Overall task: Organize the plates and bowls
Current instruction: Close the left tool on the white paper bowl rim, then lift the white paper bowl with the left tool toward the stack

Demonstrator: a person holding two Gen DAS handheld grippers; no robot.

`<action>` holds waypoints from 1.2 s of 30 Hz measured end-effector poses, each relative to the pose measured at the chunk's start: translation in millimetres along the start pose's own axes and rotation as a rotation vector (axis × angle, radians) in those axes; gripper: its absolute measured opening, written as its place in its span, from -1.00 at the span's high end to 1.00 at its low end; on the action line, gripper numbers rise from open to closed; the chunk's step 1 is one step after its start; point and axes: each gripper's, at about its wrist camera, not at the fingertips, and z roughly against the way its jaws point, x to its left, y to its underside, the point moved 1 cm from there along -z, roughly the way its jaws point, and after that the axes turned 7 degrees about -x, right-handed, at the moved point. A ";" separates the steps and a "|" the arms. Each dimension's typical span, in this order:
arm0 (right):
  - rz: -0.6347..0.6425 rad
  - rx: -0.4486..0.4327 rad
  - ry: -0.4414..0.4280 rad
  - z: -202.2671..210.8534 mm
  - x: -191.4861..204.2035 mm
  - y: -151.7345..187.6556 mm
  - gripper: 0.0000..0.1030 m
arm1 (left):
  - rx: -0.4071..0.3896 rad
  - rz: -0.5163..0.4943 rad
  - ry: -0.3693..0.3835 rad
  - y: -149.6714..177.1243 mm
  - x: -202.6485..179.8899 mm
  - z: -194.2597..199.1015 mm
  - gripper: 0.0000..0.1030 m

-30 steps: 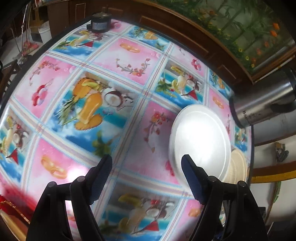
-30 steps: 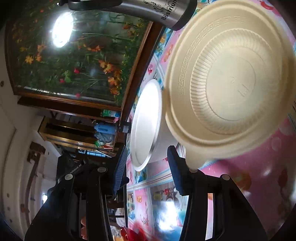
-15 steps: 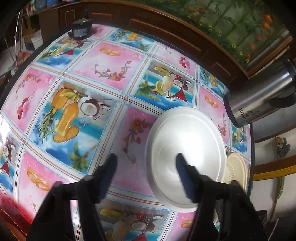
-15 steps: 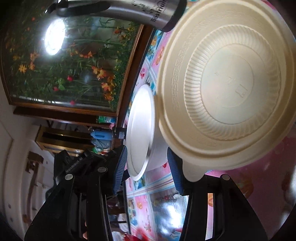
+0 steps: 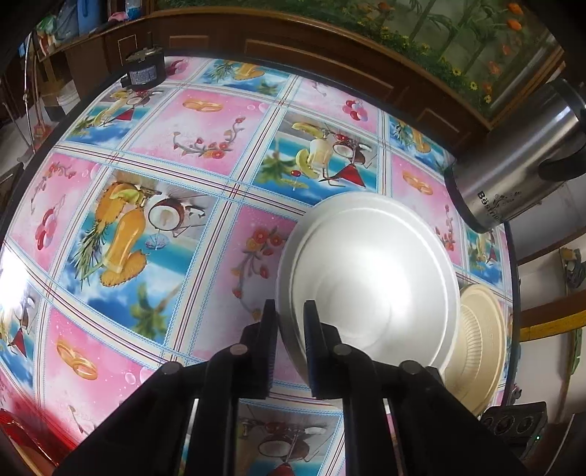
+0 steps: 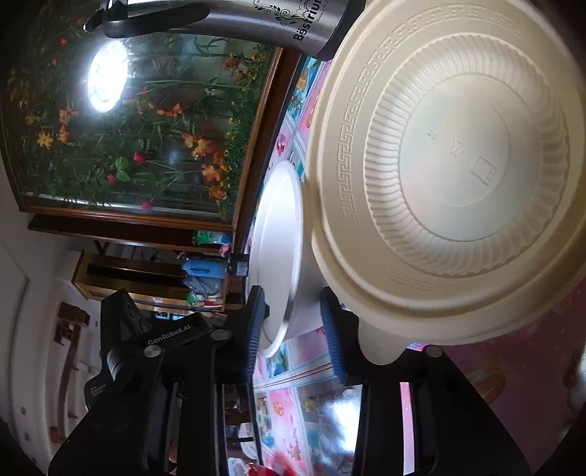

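A white foam bowl [image 5: 370, 278] stands on the patterned tablecloth [image 5: 205, 121], right of the middle. My left gripper [image 5: 291, 316] points steeply down and is shut on the bowl's near-left rim, one finger inside and one outside. A cream ribbed plate [image 5: 476, 348] lies just right of the bowl. It fills the right wrist view, the cream plate [image 6: 457, 175] lying in front of the white bowl [image 6: 278, 241]. My right gripper [image 6: 295, 329] is rolled on its side at the plate's edge with its jaws closing. No pad presses on anything, and the plate's tab lies outside its right-hand finger.
A steel jug [image 5: 512, 164] stands by the table's far right edge, also in the right wrist view as the steel jug [image 6: 256, 22]. A small black box [image 5: 141, 75] sits at the far edge. A wooden cabinet and a flower picture [image 6: 128, 128] lie beyond the table.
My left gripper slid right to the white bowl and closed on its rim. The right gripper's jaws narrowed while that hand stayed about where it was.
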 end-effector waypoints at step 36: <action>0.082 0.078 0.043 27.5 40.0 48.5 0.67 | -0.058 -0.003 0.044 41.2 43.1 79.9 0.82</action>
